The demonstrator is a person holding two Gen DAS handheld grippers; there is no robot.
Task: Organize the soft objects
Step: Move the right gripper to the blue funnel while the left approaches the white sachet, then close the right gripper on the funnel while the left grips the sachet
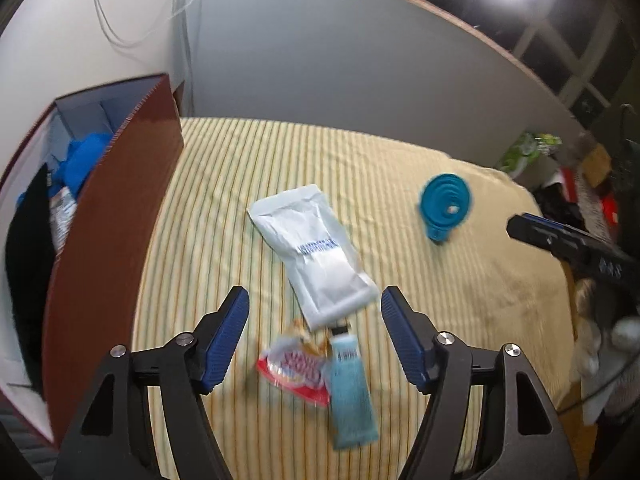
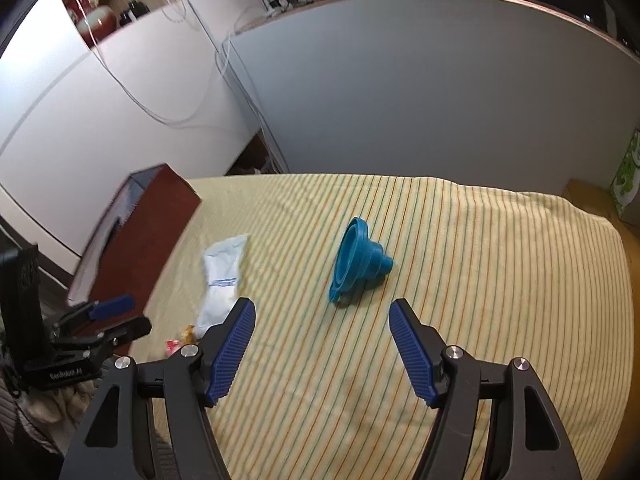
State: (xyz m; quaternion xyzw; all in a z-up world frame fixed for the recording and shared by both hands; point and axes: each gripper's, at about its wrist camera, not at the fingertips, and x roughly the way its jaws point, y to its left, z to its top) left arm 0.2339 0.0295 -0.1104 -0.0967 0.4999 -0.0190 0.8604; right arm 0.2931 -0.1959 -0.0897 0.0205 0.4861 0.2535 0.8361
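- My left gripper (image 1: 315, 312) hangs with jaws apart, empty, above the white pouch (image 1: 314, 250); soft, light, probably slippery, so I'd pinch its near edge.
- My right gripper (image 2: 322, 322) is spread too, empty, the blue collapsible funnel (image 2: 358, 266) just ahead; its rim squashes.

— Blurred near the bedspread's (image 1: 400, 168) front edge: a red-and-white wrapper (image 1: 294, 372) and a pale blue tube (image 1: 352, 392), print unreadable.

— Inside the red-brown box (image 1: 108, 248) at the left edge?

— Blue stuff (image 1: 82, 160), partly hidden behind its wall; cut off by the frame.
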